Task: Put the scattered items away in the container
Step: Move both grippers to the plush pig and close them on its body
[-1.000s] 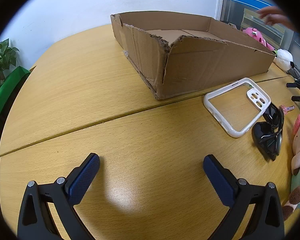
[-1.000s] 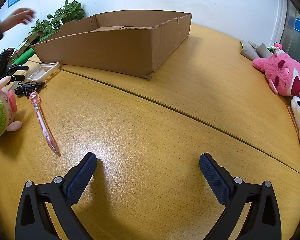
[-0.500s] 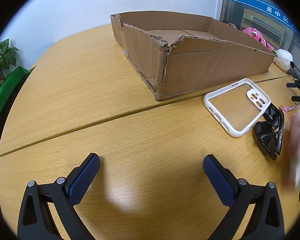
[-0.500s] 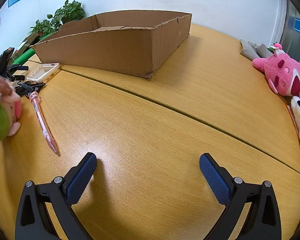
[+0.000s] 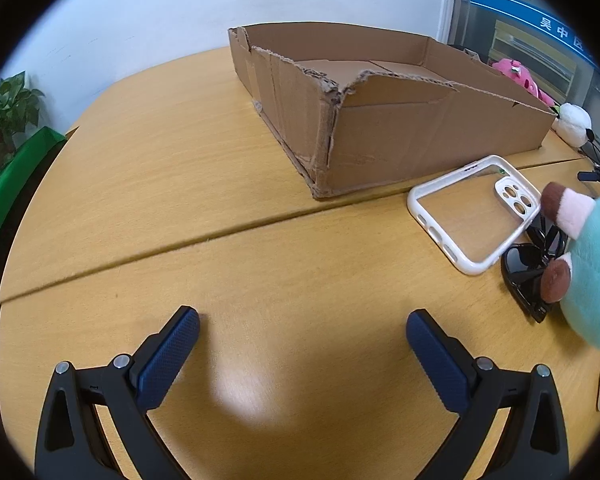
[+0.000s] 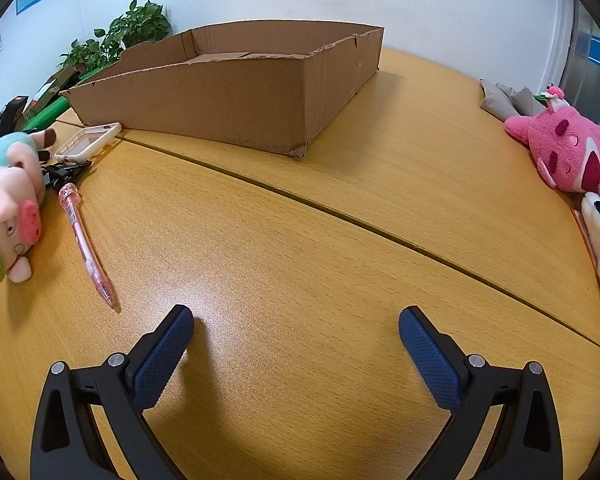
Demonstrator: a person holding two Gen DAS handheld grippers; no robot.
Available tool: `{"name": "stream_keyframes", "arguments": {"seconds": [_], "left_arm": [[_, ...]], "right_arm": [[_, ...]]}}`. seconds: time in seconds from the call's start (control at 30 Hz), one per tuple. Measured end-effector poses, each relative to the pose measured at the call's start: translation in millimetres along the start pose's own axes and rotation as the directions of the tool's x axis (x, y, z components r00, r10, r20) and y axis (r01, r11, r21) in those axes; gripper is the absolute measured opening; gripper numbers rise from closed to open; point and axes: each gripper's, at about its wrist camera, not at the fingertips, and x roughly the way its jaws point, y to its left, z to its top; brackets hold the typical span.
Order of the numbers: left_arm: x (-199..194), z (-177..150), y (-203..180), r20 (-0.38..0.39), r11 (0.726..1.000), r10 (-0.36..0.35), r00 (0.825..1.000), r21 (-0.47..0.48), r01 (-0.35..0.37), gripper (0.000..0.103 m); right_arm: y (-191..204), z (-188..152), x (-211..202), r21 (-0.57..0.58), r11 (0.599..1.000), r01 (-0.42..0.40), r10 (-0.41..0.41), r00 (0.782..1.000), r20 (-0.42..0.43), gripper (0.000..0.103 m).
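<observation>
Here, torn corrugated cardboard box (image 5: 380,120), glossy wood table (image 6: 300,240), textured claw pads (image 5: 168,356)

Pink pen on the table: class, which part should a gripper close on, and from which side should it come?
Probably the mid-barrel of the pink pen, from above, fingers straddling it crosswise. It lies flat and thin on the table, with bare wood either side there; its bulbous cap end sits close to the sunglasses. The right gripper is open.

Brown cardboard box (image 5: 420,140) on a yellow-orange woodgrain tabletop (image 5: 180,168); white-rimmed clear phone case (image 5: 474,212), black sunglasses (image 5: 528,268), translucent pink pen (image 6: 86,246), and a pink, mint, apparently green-haired pig plush (image 6: 8,200).
</observation>
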Motion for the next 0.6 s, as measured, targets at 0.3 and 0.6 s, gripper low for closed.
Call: {"name": "stream_keyframes", "arguments": {"seconds": [0.3, 0.6], "left_arm": [[-83, -21, -19, 0.157, 0.985, 0.051, 0.986, -0.169, -0.024, 0.102], [-146, -12, -88, 0.215, 0.939, -0.179, 0.96, -0.253, 0.232, 0.102]], "right_arm": [[4, -1, -1, 0.083, 0.995, 0.063, -0.063, 0.998, -0.005, 0.103], [48, -10, -62, 0.116, 0.989, 0.095, -0.109, 0.987, 0.12, 0.103]]}}
